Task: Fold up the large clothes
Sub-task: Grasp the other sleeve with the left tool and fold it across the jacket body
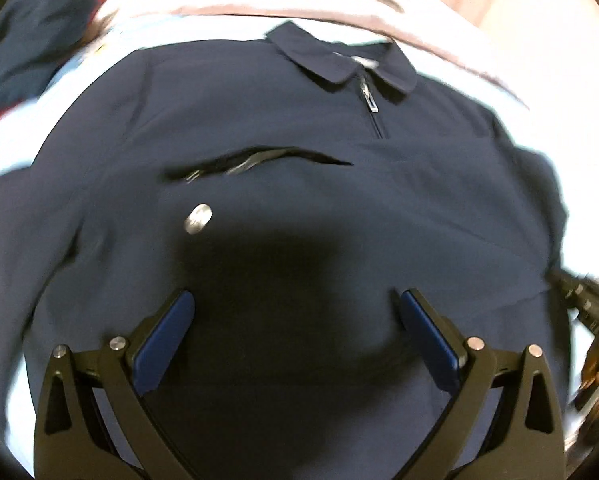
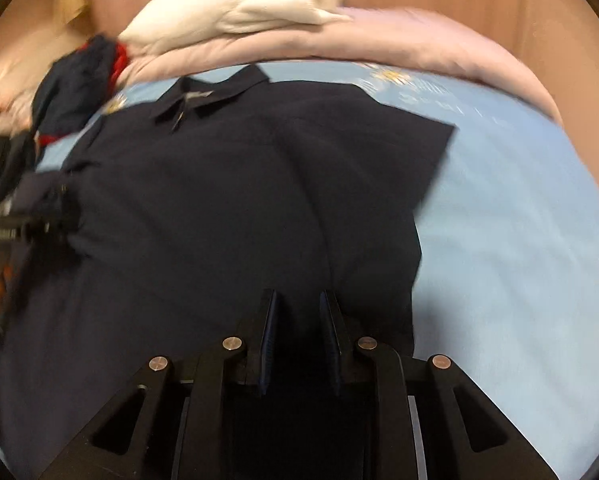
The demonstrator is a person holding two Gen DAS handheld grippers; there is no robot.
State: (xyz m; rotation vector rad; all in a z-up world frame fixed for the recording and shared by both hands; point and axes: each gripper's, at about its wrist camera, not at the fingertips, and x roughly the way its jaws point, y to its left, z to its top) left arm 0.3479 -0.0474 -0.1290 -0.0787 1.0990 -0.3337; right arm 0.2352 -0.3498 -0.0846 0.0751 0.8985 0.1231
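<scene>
Navy jacket [image 1: 299, 184] is laid face up, collar [image 1: 339, 62] away, on the light-blue bed sheet [image 2: 519, 240]. Step is judged to be the side fold: in the right wrist view one sleeve [image 2: 379, 148] is seen turned across the body.

Left gripper [image 1: 295, 316]: jaws released wide, nothing between them, held above the chest.

Right gripper [image 2: 297, 308]: jaws parted narrowly over the fabric, no cloth seen pinched.

Next: a fresh edge grasp is called for.

Small silver badge [image 1: 197, 219] is noted; lettering unreadable. Sheet print is blurred.
</scene>
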